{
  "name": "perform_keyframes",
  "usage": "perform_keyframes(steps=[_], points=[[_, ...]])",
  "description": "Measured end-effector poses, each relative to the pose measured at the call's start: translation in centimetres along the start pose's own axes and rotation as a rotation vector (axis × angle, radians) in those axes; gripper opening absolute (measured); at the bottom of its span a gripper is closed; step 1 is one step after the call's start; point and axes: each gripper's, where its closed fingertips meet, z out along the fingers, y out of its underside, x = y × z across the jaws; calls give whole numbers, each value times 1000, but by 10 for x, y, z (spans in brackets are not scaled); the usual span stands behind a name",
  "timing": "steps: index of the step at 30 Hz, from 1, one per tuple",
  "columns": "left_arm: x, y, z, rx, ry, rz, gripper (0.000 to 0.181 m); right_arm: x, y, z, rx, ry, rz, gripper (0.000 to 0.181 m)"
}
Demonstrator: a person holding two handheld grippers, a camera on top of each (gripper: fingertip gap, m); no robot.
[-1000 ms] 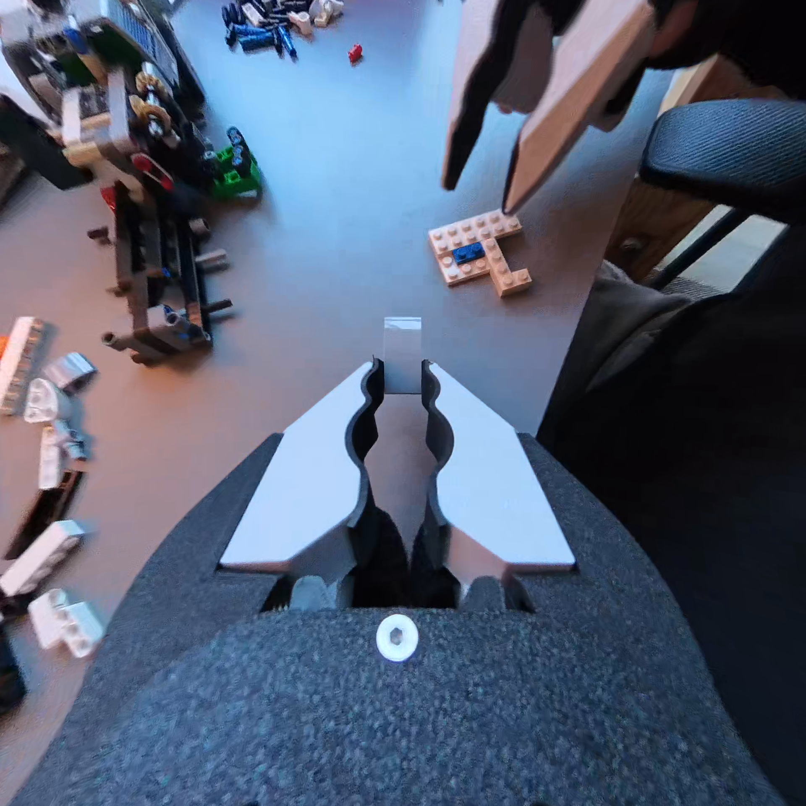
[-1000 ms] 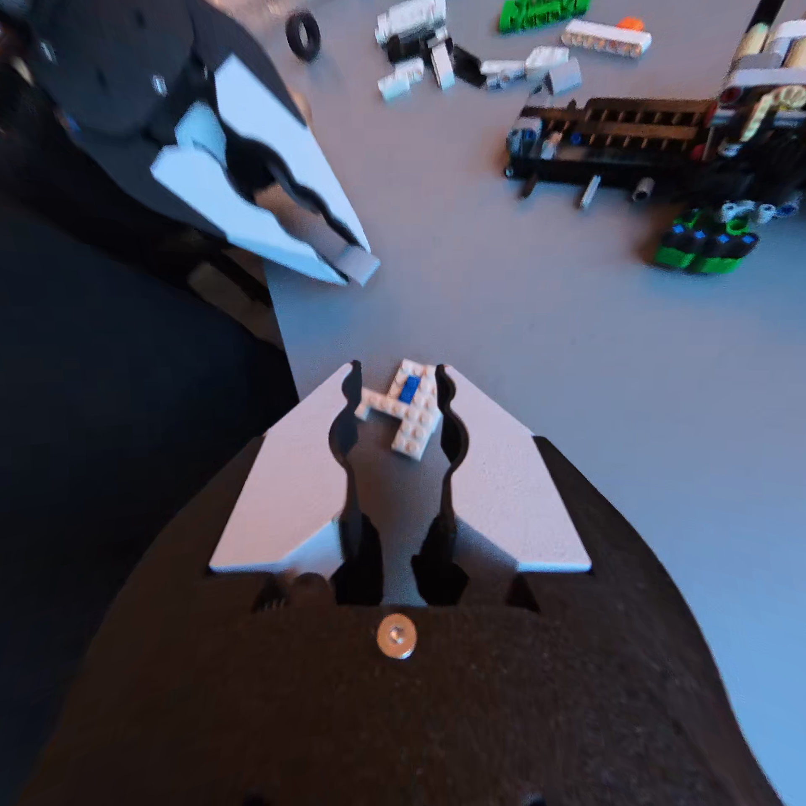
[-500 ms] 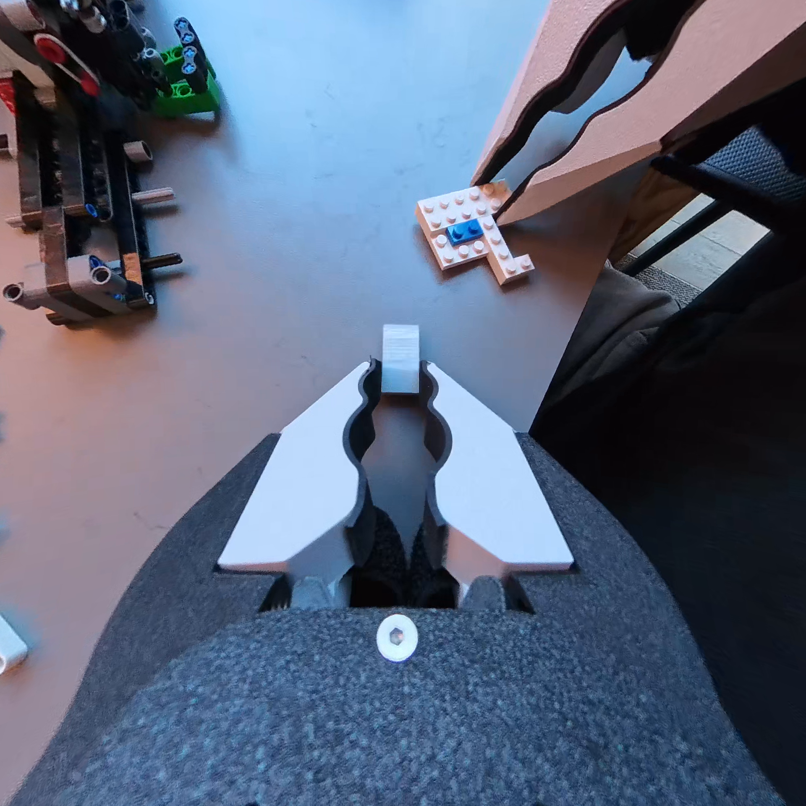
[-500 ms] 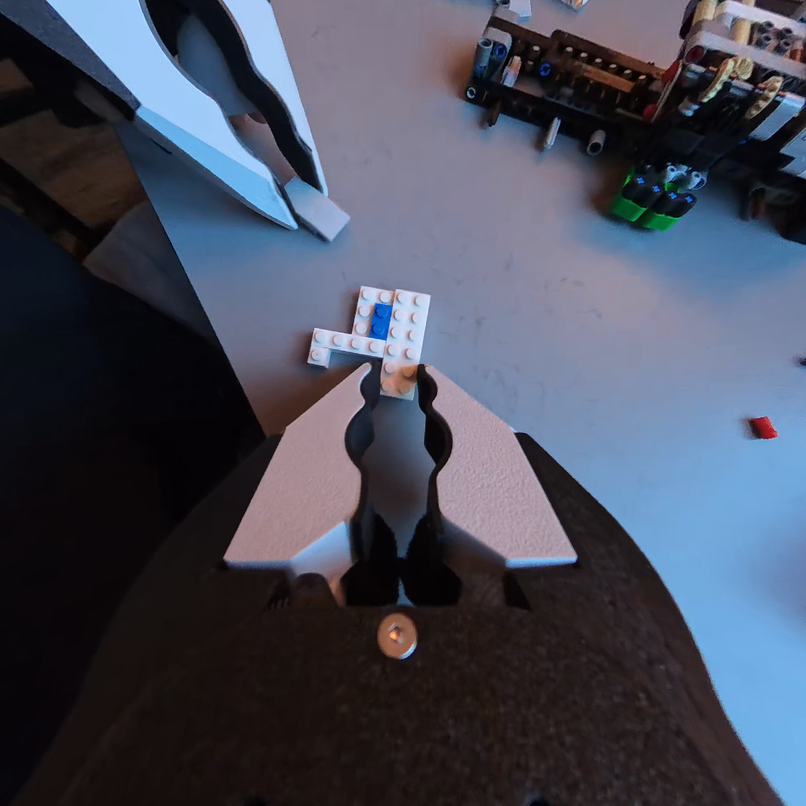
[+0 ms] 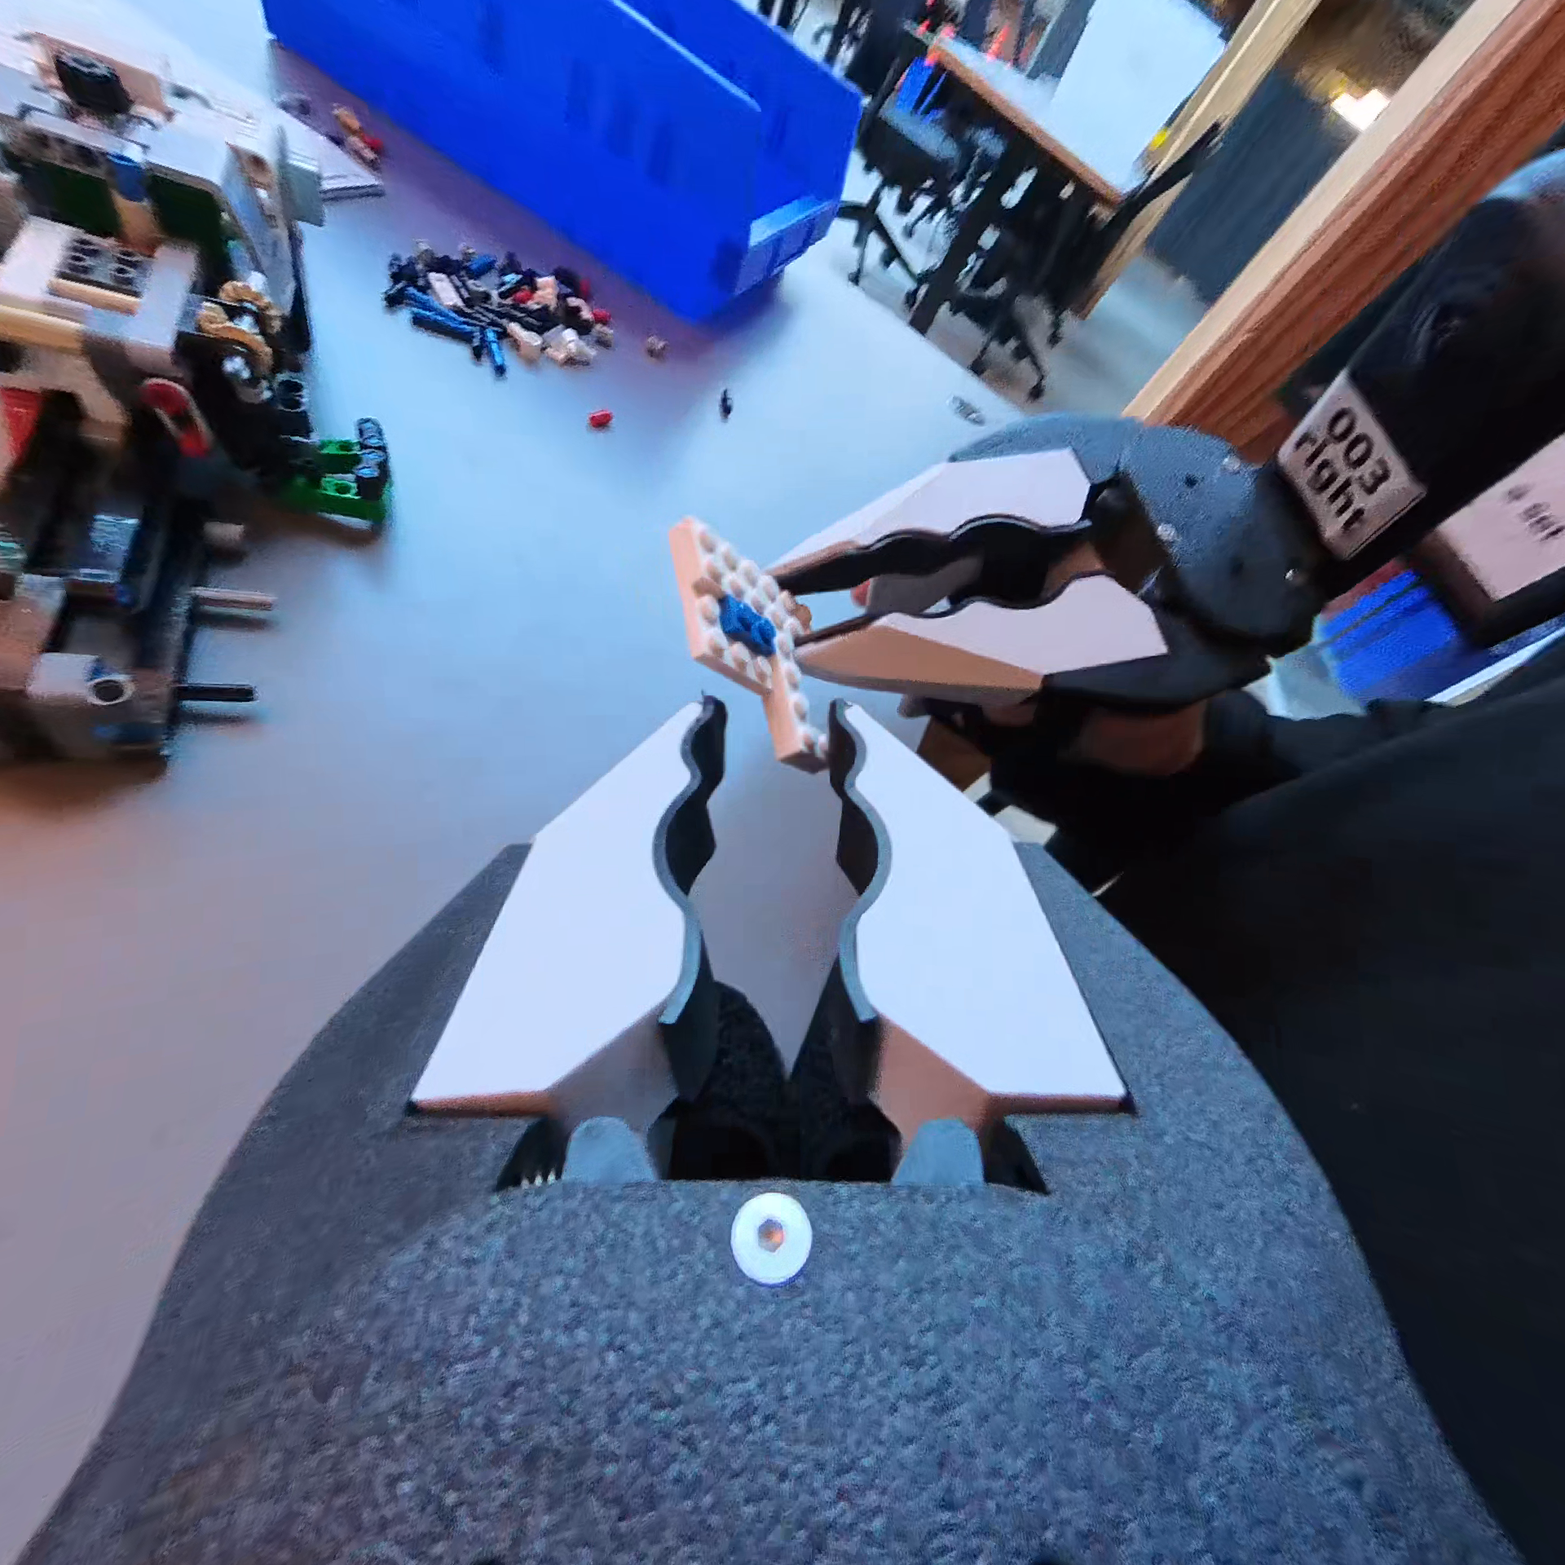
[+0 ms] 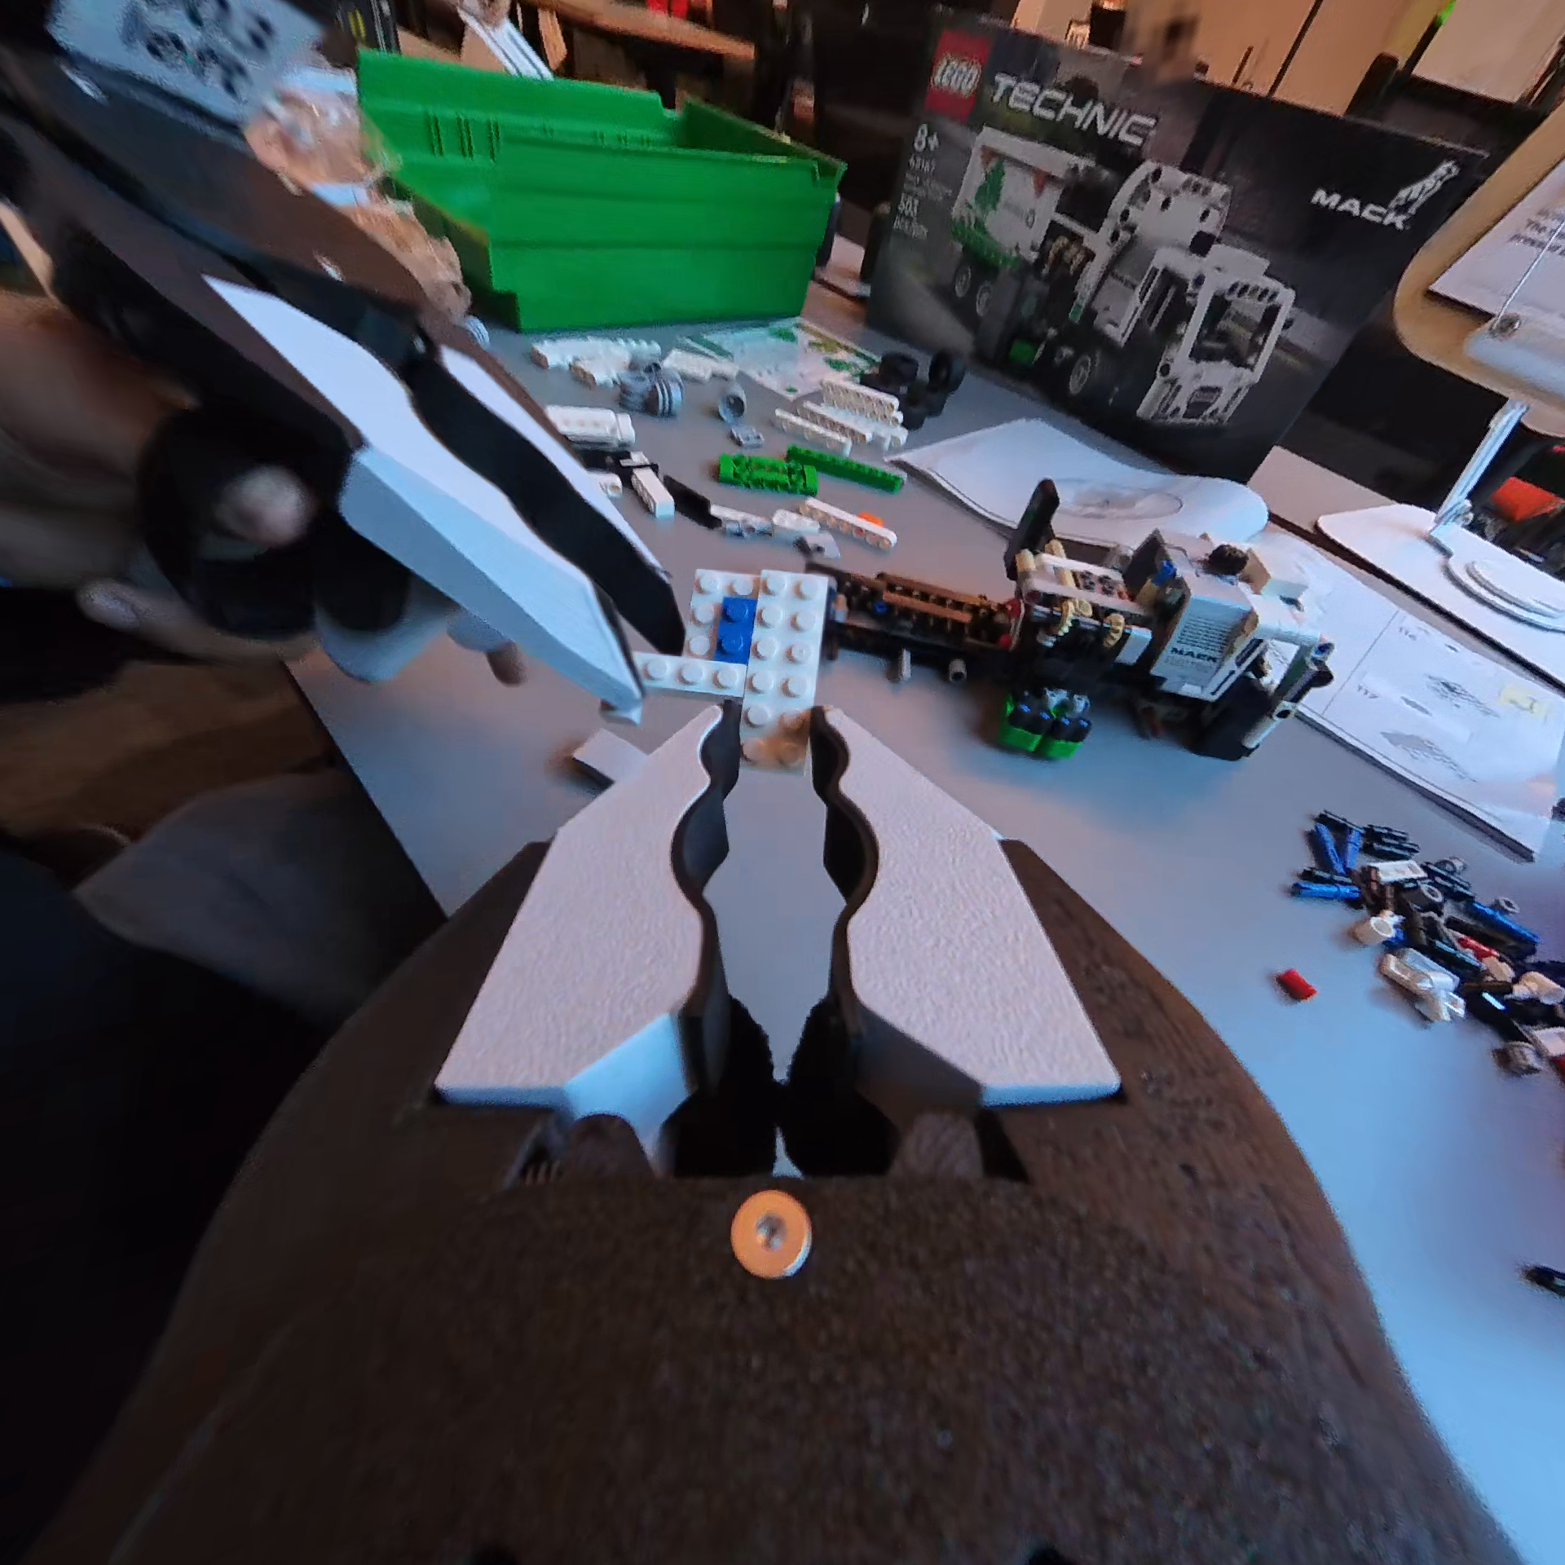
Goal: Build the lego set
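A white plate assembly (image 6: pixel 779 627) with a small blue plate on top is lifted off the grey table (image 6: pixel 1101 847). My right gripper (image 6: pixel 771 728) is shut on its near end. In the left wrist view the right gripper (image 5: pixel 792 610) holds the assembly (image 5: pixel 720 584) tilted on edge, its narrow arm reaching down to my left gripper (image 5: pixel 771 720), which is open and empty. In the right wrist view the left gripper (image 6: pixel 652 669) comes in from the left beside that arm; contact cannot be told. A flat grey tile (image 6: pixel 605 754) lies on the table below it.
The part-built truck model (image 6: pixel 1143 627) stands behind, with a green piece (image 6: pixel 1037 720) in front. Loose pieces (image 6: pixel 1440 940) lie right, white and green beams (image 6: pixel 813 474) farther back. A green bin (image 6: pixel 610 195), set box (image 6: pixel 1143 254), instruction sheets (image 6: pixel 1440 703) and a blue bin (image 5: pixel 593 127) ring the table. Only a small space, under 4 cm, lies between the two pairs of fingers.
My right gripper has closed on the white assembly and lifted it off the table. My left gripper has let go of the grey tile, opened, and tilted up toward the assembly.
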Motion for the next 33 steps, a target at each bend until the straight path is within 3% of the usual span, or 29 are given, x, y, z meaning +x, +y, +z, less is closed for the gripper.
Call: perform_keyframes(steps=[5,9,12,17,28,30,33], points=[[2,0,-4,24,154,-125,7,-9,0,-2,18,-104,57,16],[2,-1,-14,-27,273,-84,7,-20,2,-9,-15,-406,132,23],[12,-2,-20,-66,368,-29,7,-19,-13,-13,41,-599,271,24],[25,0,-16,-105,420,42,7,-31,-26,-16,105,-855,417,15],[22,3,-12,-77,398,68,7,-28,-22,-18,132,-870,489,7],[10,2,-16,-69,312,119,8,-23,-21,-14,125,-831,495,7],[-27,17,-22,-158,41,265,26,-7,-14,-9,100,-728,471,7]])
